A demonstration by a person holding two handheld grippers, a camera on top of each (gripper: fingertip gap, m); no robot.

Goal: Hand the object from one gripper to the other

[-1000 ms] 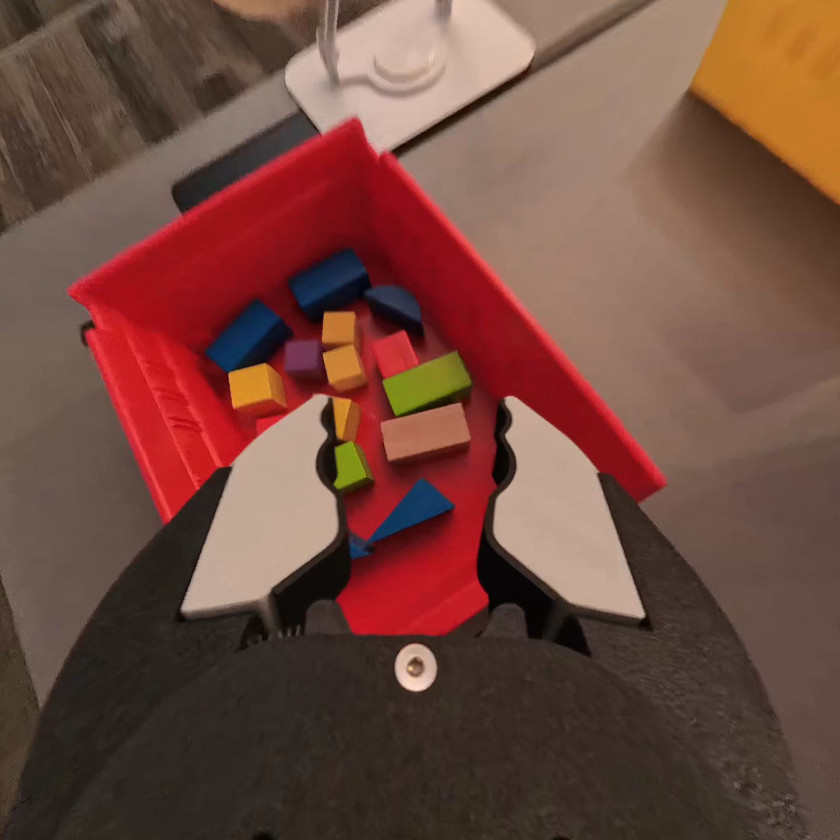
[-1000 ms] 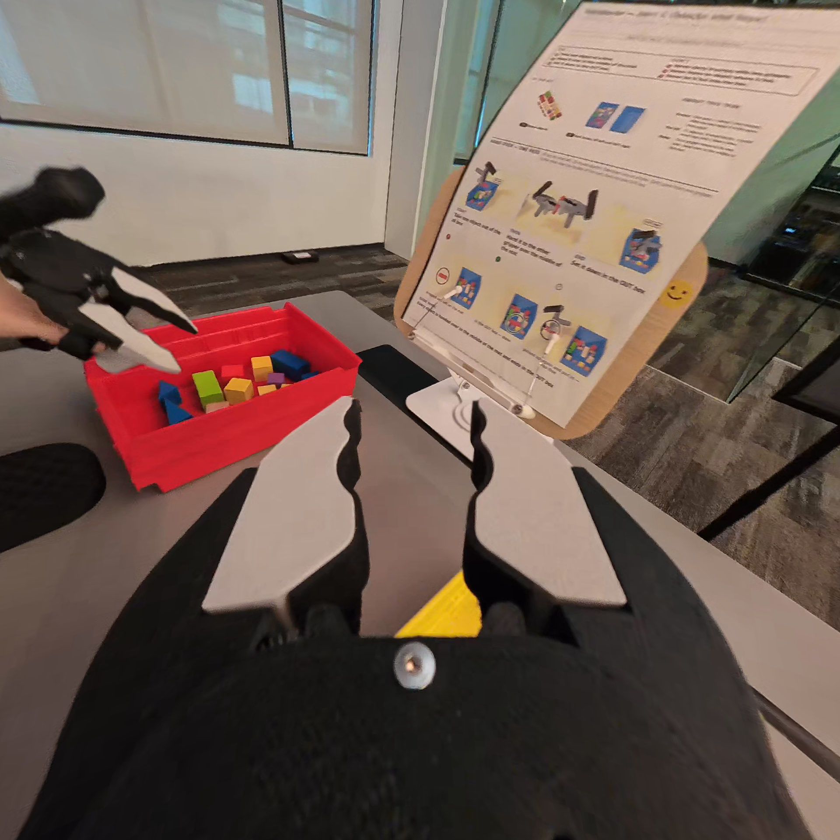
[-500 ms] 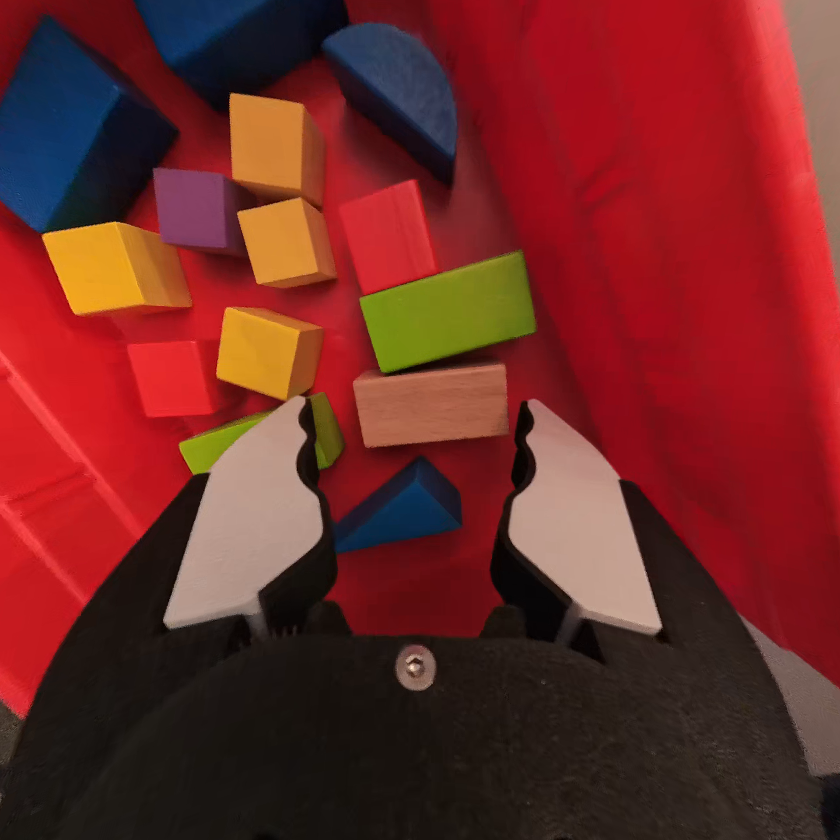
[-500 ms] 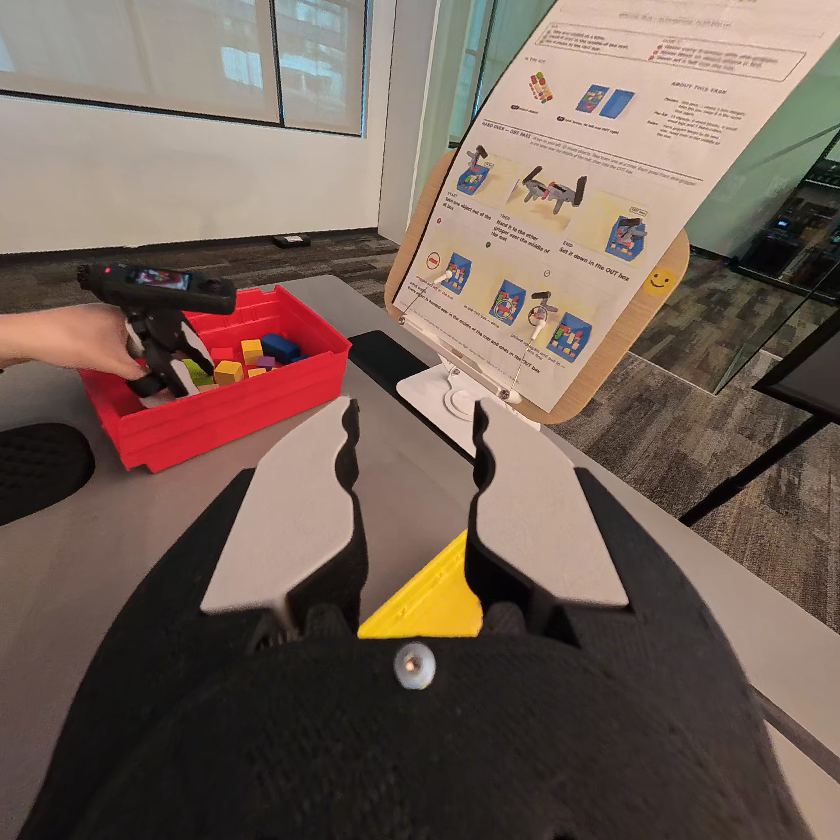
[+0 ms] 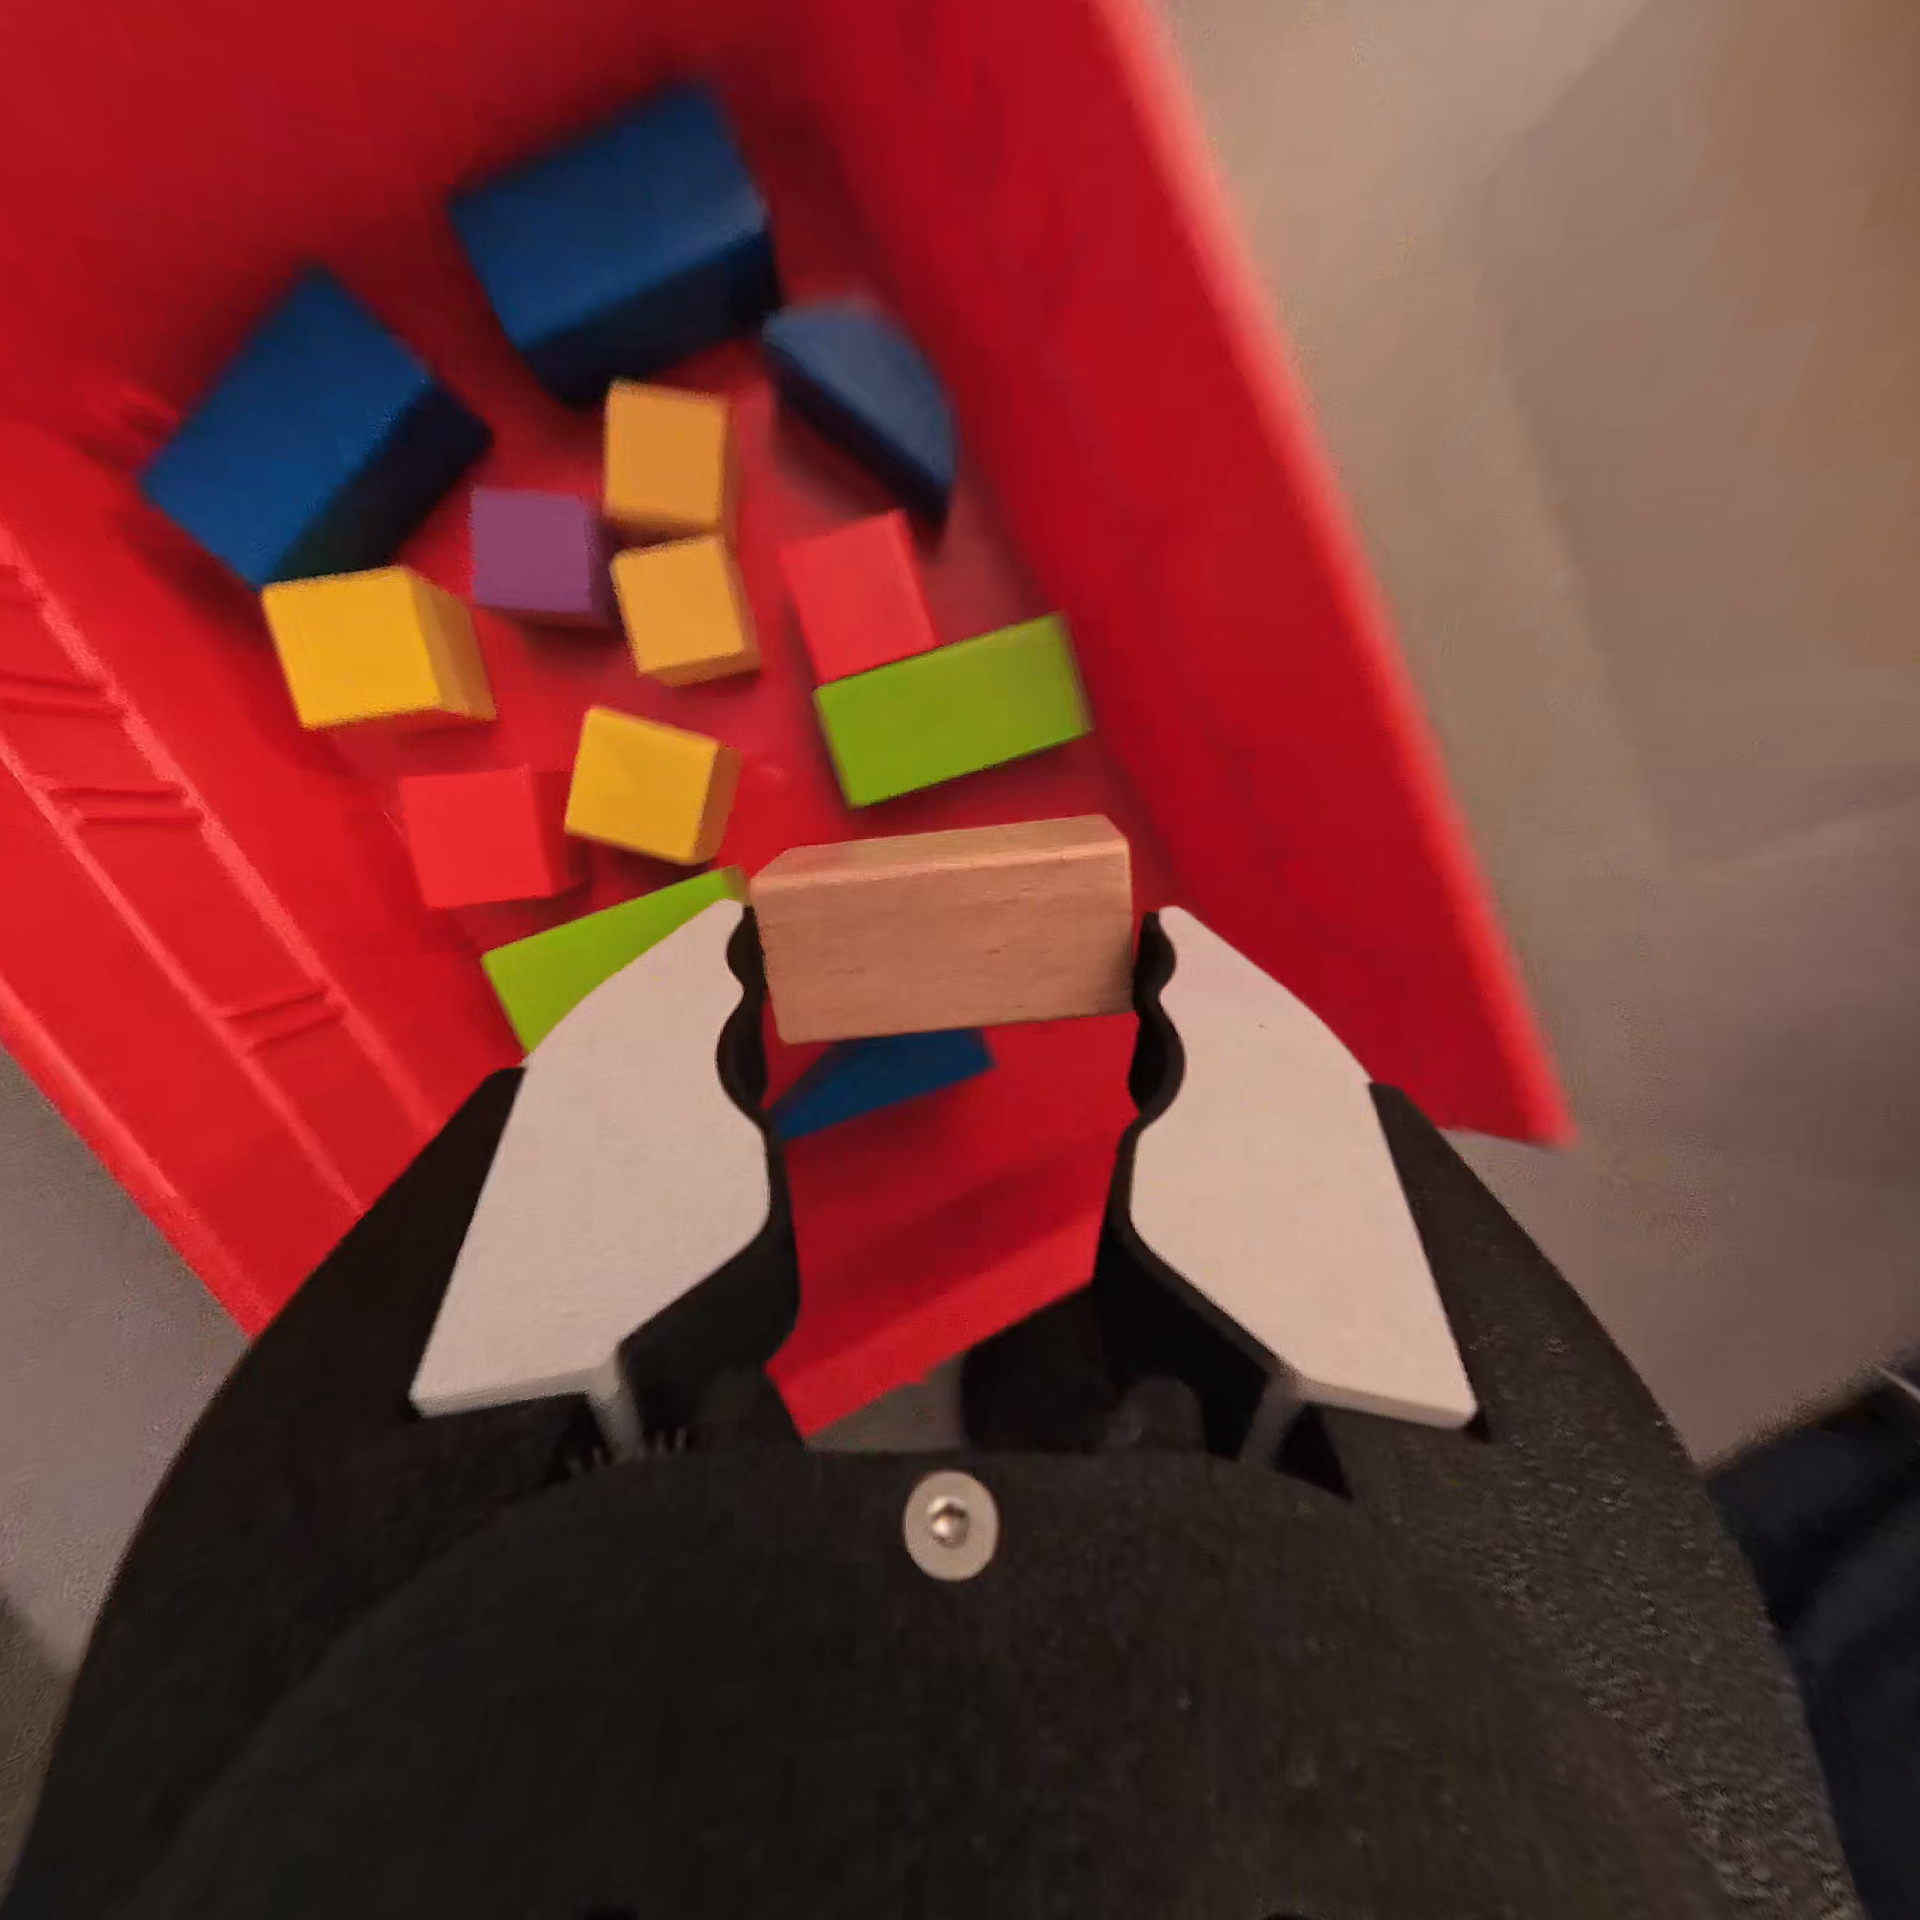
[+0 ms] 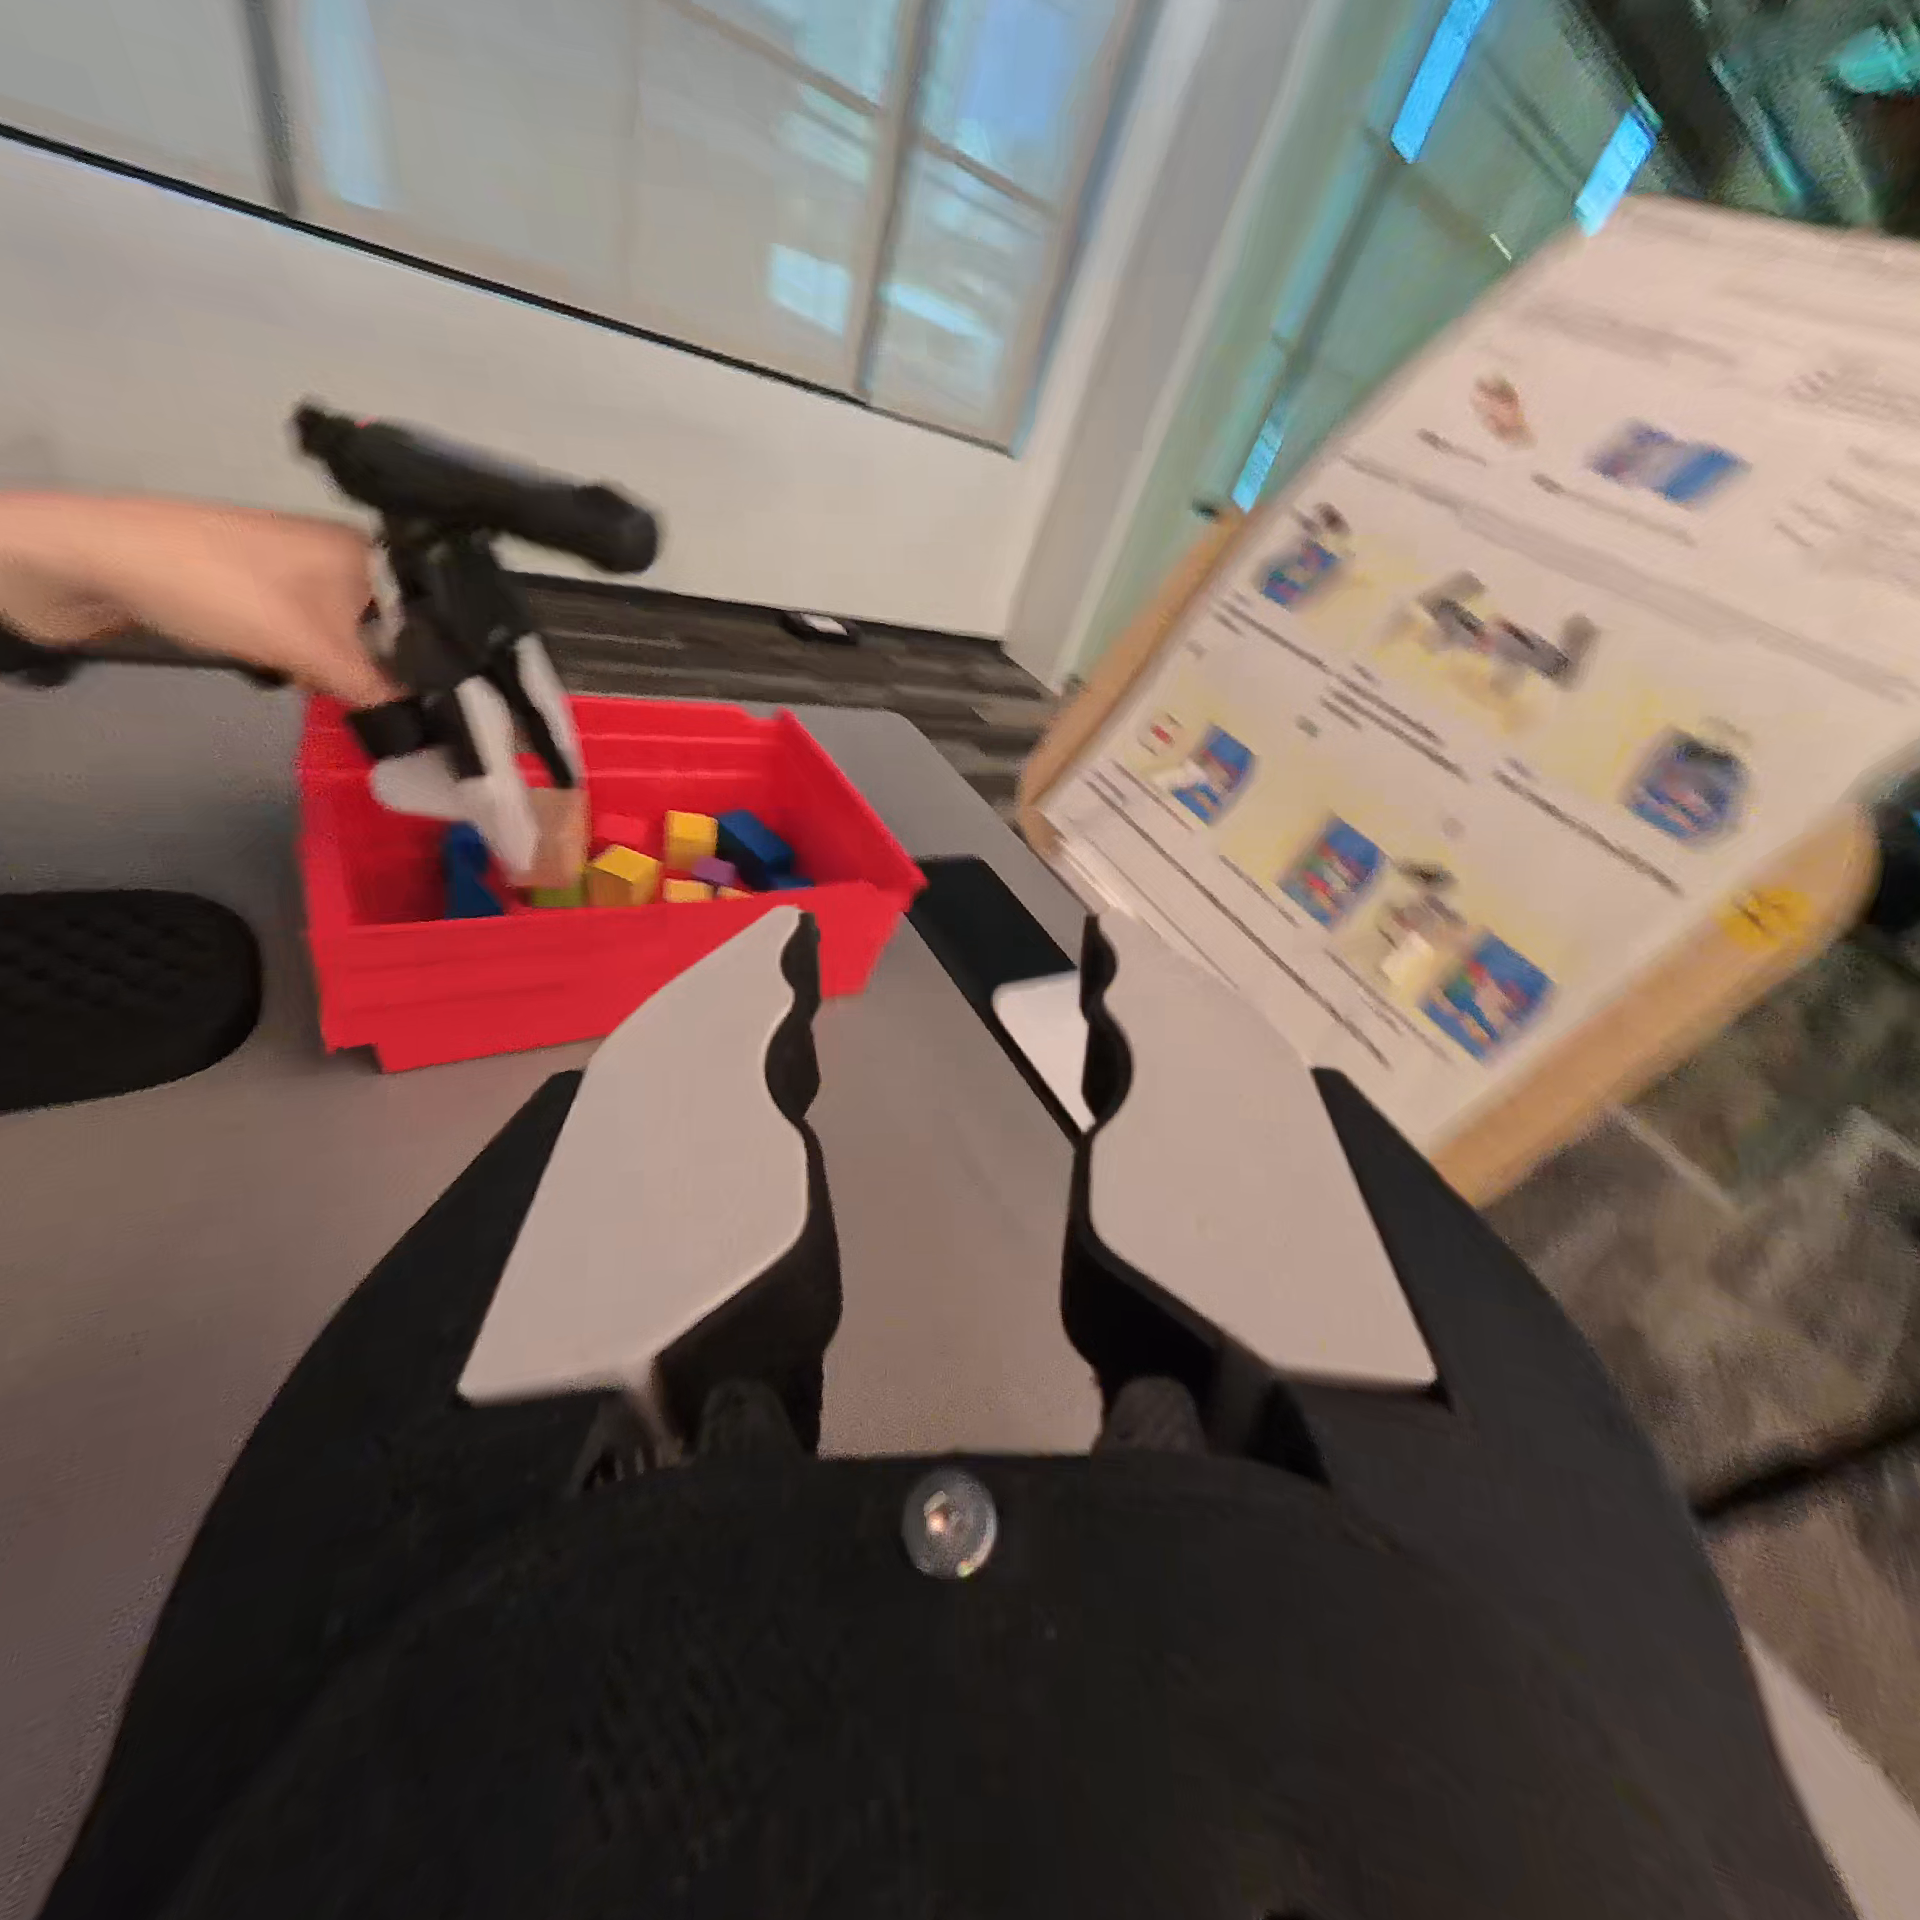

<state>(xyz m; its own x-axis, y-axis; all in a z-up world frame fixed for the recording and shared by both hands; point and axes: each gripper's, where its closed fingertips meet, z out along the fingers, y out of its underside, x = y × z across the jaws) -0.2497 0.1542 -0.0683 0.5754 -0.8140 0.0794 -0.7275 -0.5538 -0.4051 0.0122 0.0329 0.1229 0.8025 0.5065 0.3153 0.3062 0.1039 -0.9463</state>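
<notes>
My left gripper (image 5: 940, 935) is shut on a plain wooden block (image 5: 940, 930), gripped by its two ends and held a little above the floor of the red bin (image 5: 1195, 520). The right wrist view shows the same left gripper (image 6: 520, 821) with the wooden block (image 6: 561, 831) over the red bin (image 6: 582, 966), held by a person's hand (image 6: 208, 592). My right gripper (image 6: 940, 966) is open and empty, above the grey table (image 6: 208, 1247), to the right of the bin.
Several coloured blocks lie in the bin, among them a green block (image 5: 951, 707) and a blue wedge (image 5: 883, 1075). A poster board on a stand (image 6: 1507, 748) rises at the right. A black pad (image 6: 104, 987) lies left of the bin.
My left gripper went down into the bin, shut on the wooden block and has lifted it. My right gripper has swung and tilted; the yellow thing below it is out of view.
</notes>
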